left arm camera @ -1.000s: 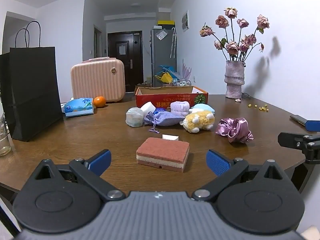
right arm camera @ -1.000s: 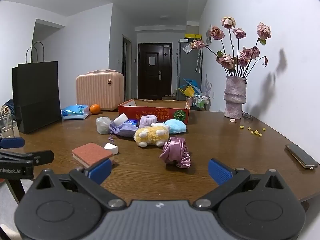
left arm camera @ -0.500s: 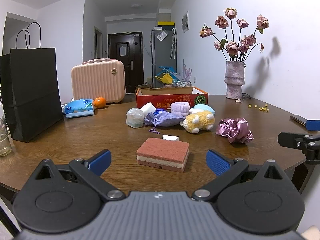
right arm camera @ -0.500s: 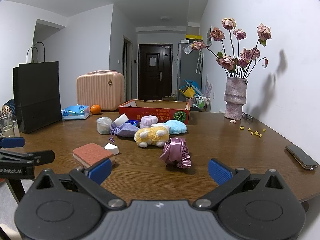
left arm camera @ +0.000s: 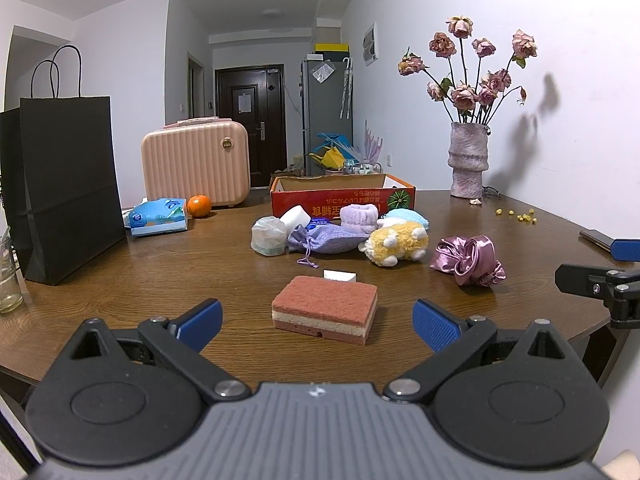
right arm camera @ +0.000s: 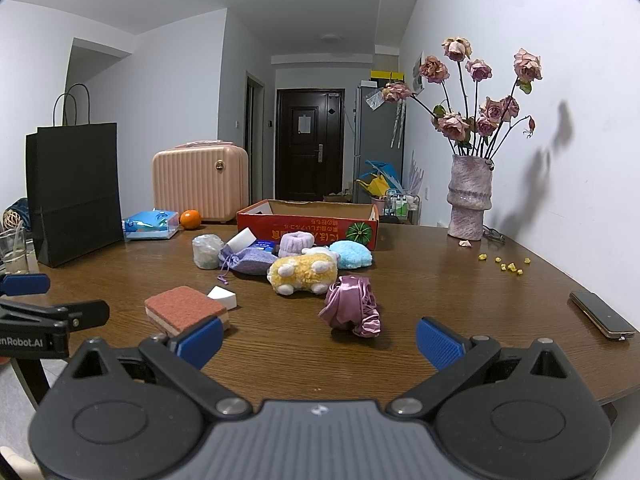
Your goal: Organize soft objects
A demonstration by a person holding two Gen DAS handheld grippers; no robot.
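Foam and fabric are what we must sort. The scouring sponge lies on the tabletop just before our left tongs, which are spread wide and hold nothing. It looks light and springy, so we would take it by its two long sides, gently. The right tongs are spread and empty too, facing the satin scrunchie; this cloth seems slippery and loose, so we should pinch a thick fold. The yellow plush toy and the red cardboard box lie farther back.
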